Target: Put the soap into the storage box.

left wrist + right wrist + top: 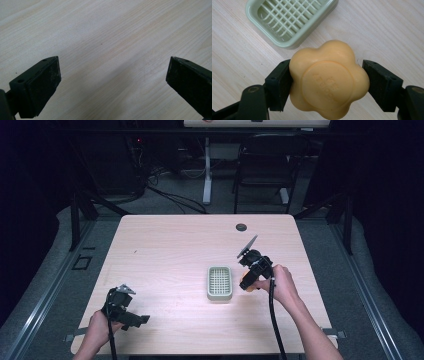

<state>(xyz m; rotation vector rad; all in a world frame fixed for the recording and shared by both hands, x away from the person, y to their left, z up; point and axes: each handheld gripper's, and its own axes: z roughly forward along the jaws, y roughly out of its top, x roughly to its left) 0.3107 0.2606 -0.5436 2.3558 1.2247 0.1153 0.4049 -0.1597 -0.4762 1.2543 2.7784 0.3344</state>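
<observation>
Soap bar (328, 78): one, orange-yellow, flower-shaped with rounded lobes, a round raised centre bearing embossed lettering too faint to read. It sits clamped between the two black jaws of the right tongs (328, 82), one pad pressing each side. In the high view the bar (246, 281) appears as a small orange patch under the right tongs (248, 279), just right of the dish.

Soap dish (220, 283): one, pale green, rectangular with rounded corners and a grid floor. It lies flat near the middle of the table (175, 250). The right gripper view shows the dish (287, 20) beyond the soap and close to it; whether the two touch cannot be told.

Left tongs (141, 320): released, jaws wide apart, held low at the near left part of the table by the left hand (100, 326), well apart from the dish. The left gripper view shows bare light wood grain between the jaws of the left tongs (113, 75).

Right hand (281, 282): grips the right tongs' handle; a black cable trails back along the forearm.

View differences: the high view alone gives the layout, one dark round grommet (241, 227) near the table's far edge, and a black chair (265, 165) on the floor behind. The right gripper view alone gives the soap's shape and embossing.
</observation>
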